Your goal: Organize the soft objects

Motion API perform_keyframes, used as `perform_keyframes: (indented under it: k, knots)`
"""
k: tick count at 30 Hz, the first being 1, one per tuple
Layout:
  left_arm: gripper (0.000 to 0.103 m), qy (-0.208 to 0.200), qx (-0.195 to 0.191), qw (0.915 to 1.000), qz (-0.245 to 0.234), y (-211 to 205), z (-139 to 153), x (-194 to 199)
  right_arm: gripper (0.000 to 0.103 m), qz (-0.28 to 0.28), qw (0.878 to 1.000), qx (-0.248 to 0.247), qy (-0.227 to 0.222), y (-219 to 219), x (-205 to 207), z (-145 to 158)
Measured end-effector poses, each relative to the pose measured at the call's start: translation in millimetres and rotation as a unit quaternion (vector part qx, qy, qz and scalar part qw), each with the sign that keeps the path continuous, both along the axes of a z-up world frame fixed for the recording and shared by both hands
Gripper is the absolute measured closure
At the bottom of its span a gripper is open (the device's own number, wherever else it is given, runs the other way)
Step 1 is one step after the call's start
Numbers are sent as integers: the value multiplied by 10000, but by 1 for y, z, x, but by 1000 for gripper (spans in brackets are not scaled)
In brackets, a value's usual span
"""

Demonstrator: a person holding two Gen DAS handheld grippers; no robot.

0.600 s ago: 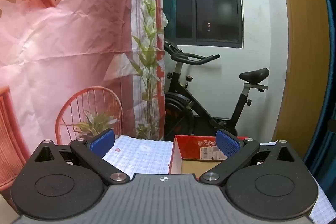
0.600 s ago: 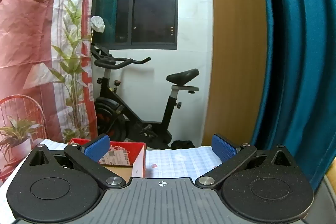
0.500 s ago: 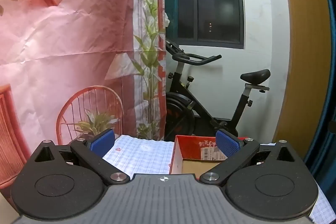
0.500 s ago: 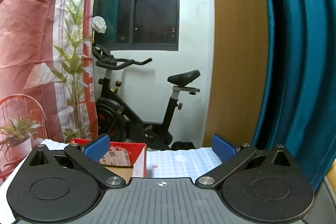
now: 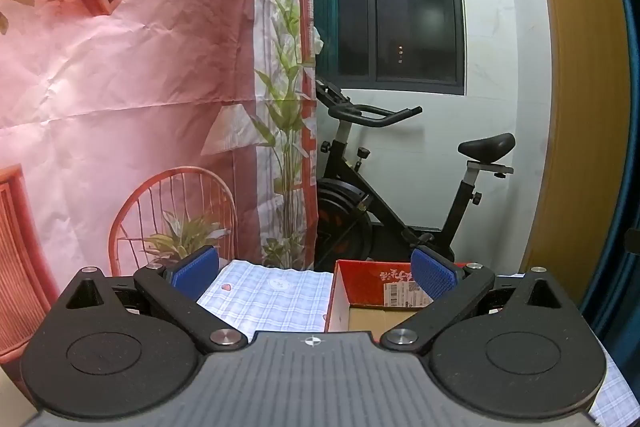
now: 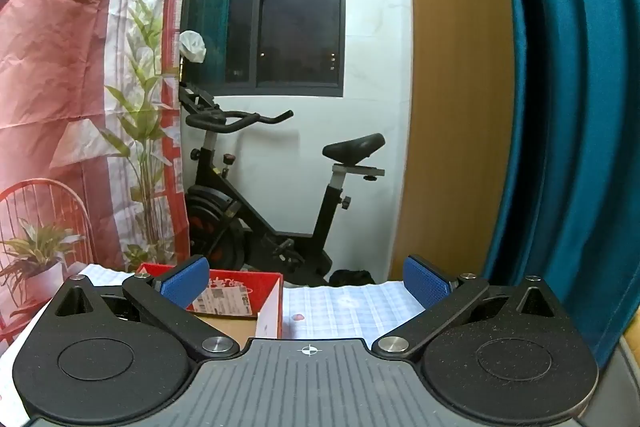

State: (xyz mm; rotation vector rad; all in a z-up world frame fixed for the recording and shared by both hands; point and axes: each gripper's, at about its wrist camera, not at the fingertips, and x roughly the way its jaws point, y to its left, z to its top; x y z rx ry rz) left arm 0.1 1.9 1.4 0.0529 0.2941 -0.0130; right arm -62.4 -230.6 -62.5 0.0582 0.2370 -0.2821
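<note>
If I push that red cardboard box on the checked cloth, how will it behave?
The red cardboard box looks open-topped with nothing visible inside, so probably light and easy to slide. It may drag and wrinkle the checked cloth under it. Its thin walls would likely flex if squeezed.

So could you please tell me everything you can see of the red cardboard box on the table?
The red cardboard box is open-topped, red on its walls with plain brown card showing inside on the floor. White characters and a white shipping label with a barcode mark its inner far wall. It stands upright on the checked tablecloth, at the table's far side in front of the exercise bike. Nothing shows inside, though both tongs hide part of it.
</note>
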Motion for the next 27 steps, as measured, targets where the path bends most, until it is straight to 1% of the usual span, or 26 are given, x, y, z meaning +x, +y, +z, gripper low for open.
perform_keyframes:
  k: [27]
  knots:
    - [0,2,53,10000,-46,-3,-3,-3,0,13,10000,13,-15,2,-1,-1]
